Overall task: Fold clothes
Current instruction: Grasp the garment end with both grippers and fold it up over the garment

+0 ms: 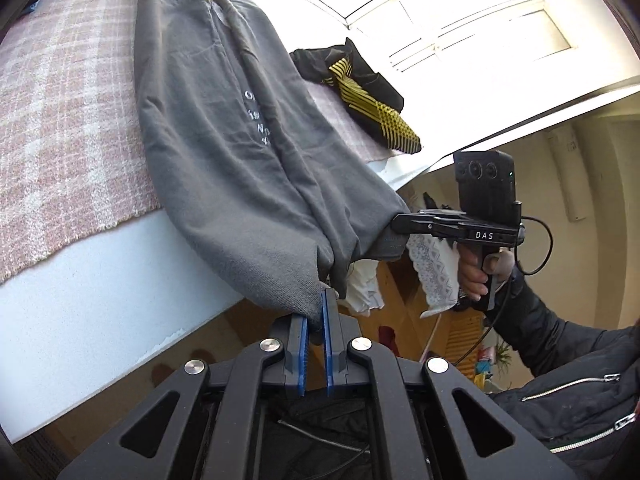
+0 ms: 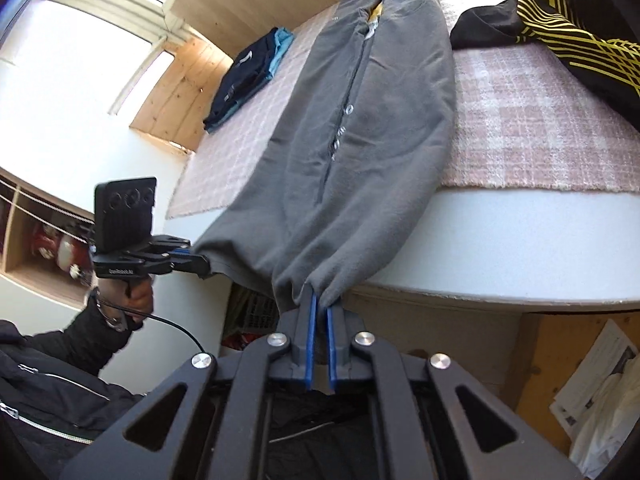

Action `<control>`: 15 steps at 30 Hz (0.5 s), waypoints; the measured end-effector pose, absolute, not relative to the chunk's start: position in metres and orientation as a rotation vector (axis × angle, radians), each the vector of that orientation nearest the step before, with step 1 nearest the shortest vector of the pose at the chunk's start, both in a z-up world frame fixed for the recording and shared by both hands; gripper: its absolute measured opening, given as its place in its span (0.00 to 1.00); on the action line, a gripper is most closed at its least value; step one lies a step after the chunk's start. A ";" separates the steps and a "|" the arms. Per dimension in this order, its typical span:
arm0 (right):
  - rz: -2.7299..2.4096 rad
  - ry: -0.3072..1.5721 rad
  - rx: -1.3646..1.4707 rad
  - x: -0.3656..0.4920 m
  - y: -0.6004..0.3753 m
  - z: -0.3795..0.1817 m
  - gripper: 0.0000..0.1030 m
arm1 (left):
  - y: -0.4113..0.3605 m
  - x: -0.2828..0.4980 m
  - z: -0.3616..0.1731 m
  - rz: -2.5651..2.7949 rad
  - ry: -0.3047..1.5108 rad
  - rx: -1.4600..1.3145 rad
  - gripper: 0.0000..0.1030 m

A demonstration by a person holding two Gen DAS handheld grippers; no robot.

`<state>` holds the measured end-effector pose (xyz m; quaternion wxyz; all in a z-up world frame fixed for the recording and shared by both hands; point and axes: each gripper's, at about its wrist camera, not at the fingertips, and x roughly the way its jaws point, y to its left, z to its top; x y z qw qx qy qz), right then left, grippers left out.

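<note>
Mostly bed [image 2: 500, 236] with pink plaid blanket [image 2: 520, 120]. Grey sweatshirt [image 2: 360, 140] laid lengthwise on blanket, near hem pulled off bed edge. Black-yellow garment [image 2: 560, 36] beside it, folded stack [image 2: 244, 80] well apart. Left gripper [image 1: 316, 300] clenched on one hem corner, right gripper [image 2: 320, 300] clenched on other.

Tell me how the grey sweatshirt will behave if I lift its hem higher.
The grey sweatshirt is probably floppy: it sags between the left gripper and right gripper. Its thick fleece looks fairly heavy, so it will likely drag on the pink blanket rather than slide.
</note>
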<state>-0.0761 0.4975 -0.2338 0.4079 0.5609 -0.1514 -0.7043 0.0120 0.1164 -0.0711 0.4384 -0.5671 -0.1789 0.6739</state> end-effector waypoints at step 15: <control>-1.834 -0.545 1.731 -0.318 0.476 -0.234 0.07 | 0.129 -0.218 -0.112 1.788 -0.394 -1.558 0.08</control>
